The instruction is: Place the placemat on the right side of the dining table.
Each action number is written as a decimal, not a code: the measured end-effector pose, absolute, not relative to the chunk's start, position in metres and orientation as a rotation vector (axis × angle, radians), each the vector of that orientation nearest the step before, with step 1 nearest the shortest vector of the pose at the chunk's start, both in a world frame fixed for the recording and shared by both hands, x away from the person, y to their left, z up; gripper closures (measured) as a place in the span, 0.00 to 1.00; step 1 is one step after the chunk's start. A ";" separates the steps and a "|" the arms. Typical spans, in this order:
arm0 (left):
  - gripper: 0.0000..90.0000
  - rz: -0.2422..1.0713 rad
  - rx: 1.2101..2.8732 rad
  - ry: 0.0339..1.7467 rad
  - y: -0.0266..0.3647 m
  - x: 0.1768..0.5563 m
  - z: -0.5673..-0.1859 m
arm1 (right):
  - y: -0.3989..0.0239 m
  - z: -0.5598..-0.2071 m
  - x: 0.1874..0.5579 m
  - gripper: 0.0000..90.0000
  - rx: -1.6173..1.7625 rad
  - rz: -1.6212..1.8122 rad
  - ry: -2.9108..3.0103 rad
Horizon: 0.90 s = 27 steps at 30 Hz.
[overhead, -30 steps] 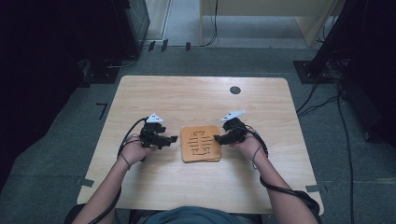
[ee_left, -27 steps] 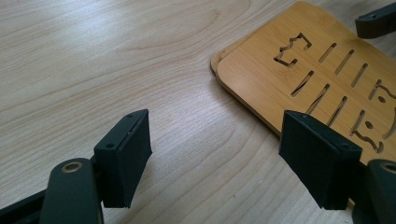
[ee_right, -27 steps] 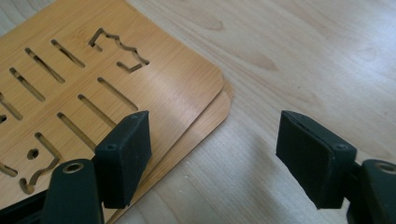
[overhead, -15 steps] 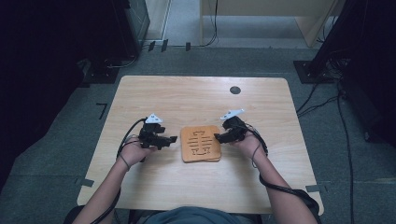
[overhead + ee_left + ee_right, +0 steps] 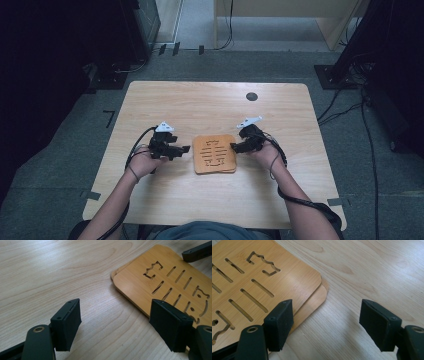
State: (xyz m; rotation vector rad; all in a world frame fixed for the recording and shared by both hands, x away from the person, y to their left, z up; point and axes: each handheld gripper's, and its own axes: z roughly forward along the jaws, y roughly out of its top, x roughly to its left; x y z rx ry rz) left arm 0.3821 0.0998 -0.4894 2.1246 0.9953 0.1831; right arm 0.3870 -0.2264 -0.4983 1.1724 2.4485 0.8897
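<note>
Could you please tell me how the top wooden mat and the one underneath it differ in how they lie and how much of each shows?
The top mat shows its whole face, with cut slots and shapes; the bottom mat shows as a thin strip along the edge and corner. The top mat sits slightly askew, so the bottom mat's rounded corner pokes out past it. Both are the same honey-coloured wood with rounded corners, lying flat on the table.

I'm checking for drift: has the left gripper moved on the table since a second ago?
No. The left gripper sits just left of the wooden boards, same gap as before.
</note>
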 end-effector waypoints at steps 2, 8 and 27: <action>0.27 0.183 2.124 0.996 0.100 0.382 -0.489 | -0.224 -0.498 0.387 0.30 1.157 0.892 2.453; 0.35 0.159 2.132 1.009 0.100 0.381 -0.489 | -0.213 -0.499 0.387 0.30 1.189 0.902 2.436; 0.48 0.117 2.176 0.988 0.089 0.377 -0.496 | -0.196 -0.491 0.387 0.34 1.192 0.962 2.391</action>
